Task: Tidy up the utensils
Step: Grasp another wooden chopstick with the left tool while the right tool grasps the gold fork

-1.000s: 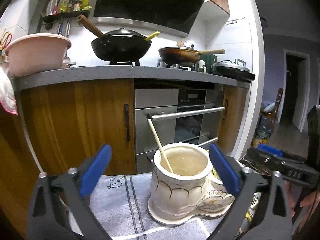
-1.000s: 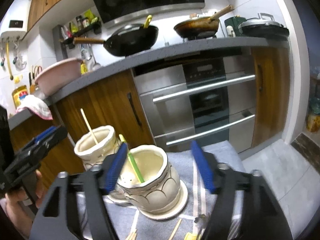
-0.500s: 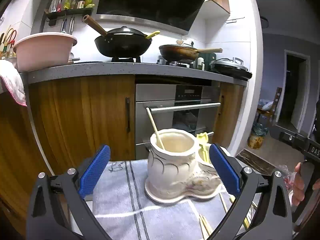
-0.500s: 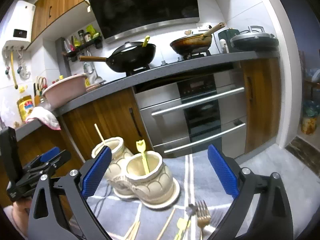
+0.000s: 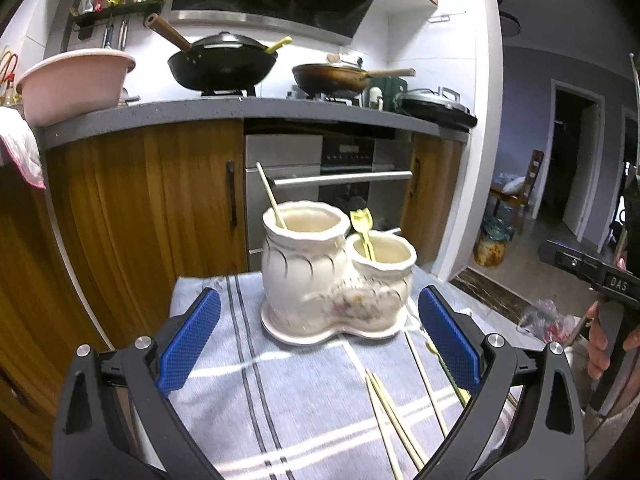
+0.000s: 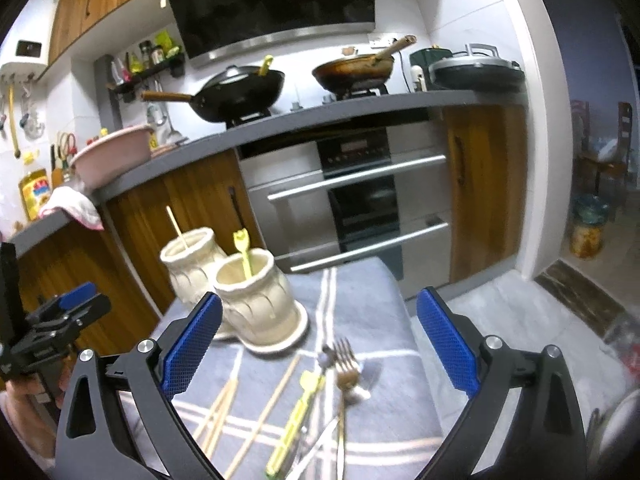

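Observation:
A cream ceramic holder with two cups [image 5: 332, 280] stands on a striped grey cloth [image 5: 280, 400]. Its taller cup holds one wooden chopstick [image 5: 271, 195]; its shorter cup holds a yellow-green fork [image 5: 363, 232]. Loose chopsticks [image 5: 394, 416] lie on the cloth in front. My left gripper [image 5: 320, 344] is open and empty, short of the holder. My right gripper [image 6: 318, 344] is open and empty above loose utensils: a metal fork [image 6: 344, 364], a yellow-green utensil [image 6: 296, 416] and chopsticks [image 6: 264, 416]. The holder [image 6: 248, 292] is ahead left.
The cloth covers a small surface whose far edge [image 6: 360, 268] faces wooden cabinets [image 5: 160, 208] and an oven [image 6: 360, 208]. The counter above holds woks [image 5: 224, 64] and a pink basin [image 5: 72, 84]. Floor lies to the right [image 6: 520, 320].
Both grippers have pulled back and risen from the holder. The right gripper's jaws have spread wide, leaving the yellow-green fork in the shorter cup. Loose utensils have come into view.

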The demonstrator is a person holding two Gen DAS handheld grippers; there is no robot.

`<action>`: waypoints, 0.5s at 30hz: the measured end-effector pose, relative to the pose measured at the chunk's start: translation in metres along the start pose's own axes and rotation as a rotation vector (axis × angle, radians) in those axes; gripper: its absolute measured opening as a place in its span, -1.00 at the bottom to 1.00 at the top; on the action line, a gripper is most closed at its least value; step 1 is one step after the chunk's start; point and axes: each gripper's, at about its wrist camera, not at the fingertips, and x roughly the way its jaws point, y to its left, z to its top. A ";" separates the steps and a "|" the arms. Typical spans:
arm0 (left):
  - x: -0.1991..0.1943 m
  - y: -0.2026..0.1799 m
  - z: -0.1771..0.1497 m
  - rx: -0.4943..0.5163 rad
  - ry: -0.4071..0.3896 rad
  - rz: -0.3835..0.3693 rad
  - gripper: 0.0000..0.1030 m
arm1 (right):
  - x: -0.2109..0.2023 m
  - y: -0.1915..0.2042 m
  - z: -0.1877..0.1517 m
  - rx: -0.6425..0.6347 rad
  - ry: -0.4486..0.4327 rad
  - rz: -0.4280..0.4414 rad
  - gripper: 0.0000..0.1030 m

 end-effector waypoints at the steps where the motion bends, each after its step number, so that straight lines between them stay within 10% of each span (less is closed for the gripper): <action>1: 0.000 -0.002 -0.004 0.005 0.016 -0.007 0.90 | 0.000 -0.001 -0.003 -0.011 0.010 -0.011 0.88; 15: 0.024 -0.025 -0.055 0.080 0.231 0.007 0.90 | 0.015 -0.011 -0.047 -0.103 0.170 -0.101 0.88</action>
